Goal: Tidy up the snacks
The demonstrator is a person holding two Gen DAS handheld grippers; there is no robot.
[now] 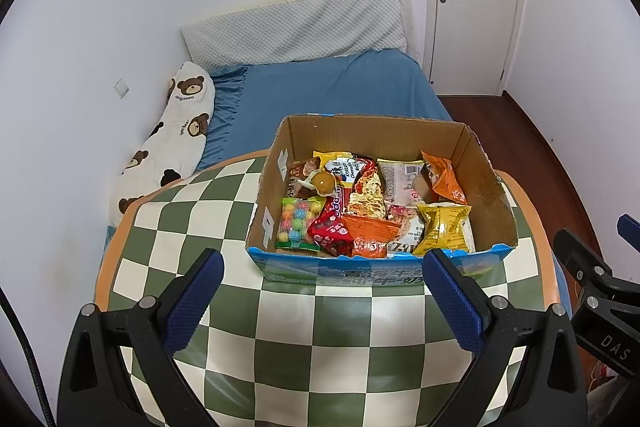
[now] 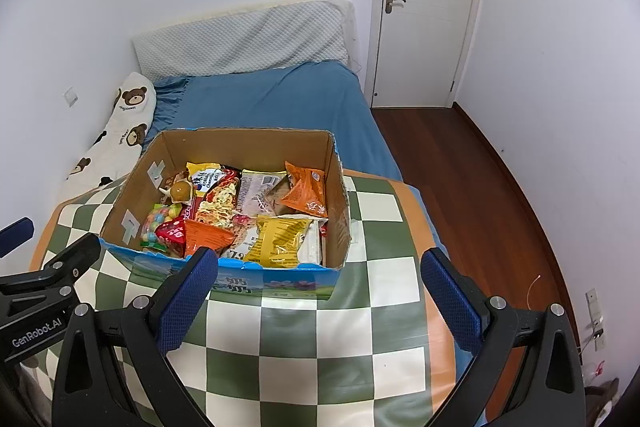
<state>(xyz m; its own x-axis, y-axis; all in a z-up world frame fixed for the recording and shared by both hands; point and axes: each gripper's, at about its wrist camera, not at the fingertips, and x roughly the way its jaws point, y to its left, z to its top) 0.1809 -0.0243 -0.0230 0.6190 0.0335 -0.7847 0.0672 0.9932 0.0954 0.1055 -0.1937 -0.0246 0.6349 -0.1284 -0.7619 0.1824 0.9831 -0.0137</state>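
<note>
An open cardboard box stands on the checkered table and holds several snack packets: a yellow bag, an orange bag, a red packet, a bag of coloured candy balls and a noodle pack. My left gripper is open and empty, just short of the box's front wall. My right gripper is open and empty, at the box's front right corner, near the yellow bag.
A bed with a blue sheet, a grey pillow and a bear-print cushion lies behind the table. A white door and wooden floor are at the right. The right gripper's body shows at the right edge of the left wrist view.
</note>
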